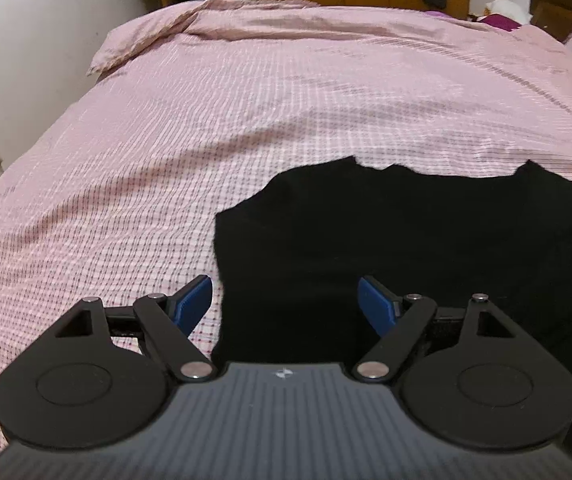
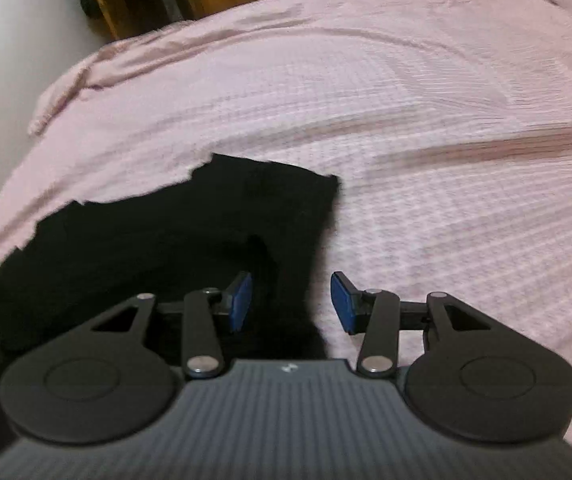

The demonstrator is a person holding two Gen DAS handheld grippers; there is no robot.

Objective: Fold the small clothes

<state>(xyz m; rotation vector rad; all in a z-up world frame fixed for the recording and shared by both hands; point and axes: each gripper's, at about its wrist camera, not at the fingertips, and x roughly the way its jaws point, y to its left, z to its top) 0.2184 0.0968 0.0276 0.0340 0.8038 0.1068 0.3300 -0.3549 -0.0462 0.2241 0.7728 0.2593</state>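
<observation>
Garment: a black garment (image 1: pixel 426 248) lies spread on the pink checked bedspread (image 1: pixel 206 120), near the closest edge of the bed; its far edge is ragged and uneven in both wrist views, so it is not yet a neat fold (what kind of garment it is I cannot tell; the cloth is too dark to show seams).

Left gripper: the left gripper (image 1: pixel 286 304) hangs over the garment's left border with its jaws spread wide and nothing between the blue pads (image 1: pixel 194 300); one pad sits above the bedspread, the other above black cloth.

Right gripper: the right gripper (image 2: pixel 291 300) hovers over the garment's right border (image 2: pixel 318 240), jaws parted about halfway and empty; the left pad is over the cloth, the right over the bedspread; this view is blurred.

Step in hand: judging by the two empty grippers straddling opposite borders, the next grasp for a fold is being lined up.

How to do it well: bring each gripper down so that the edge runs between the pads, pinch only the top layer, and take both sides at matching points; lift low, carry the cloth across evenly, and lay it edge to edge.

Risk: the bedspread is soft and could be pinched along with the garment; a lopsided grasp would skew the fold.
</observation>
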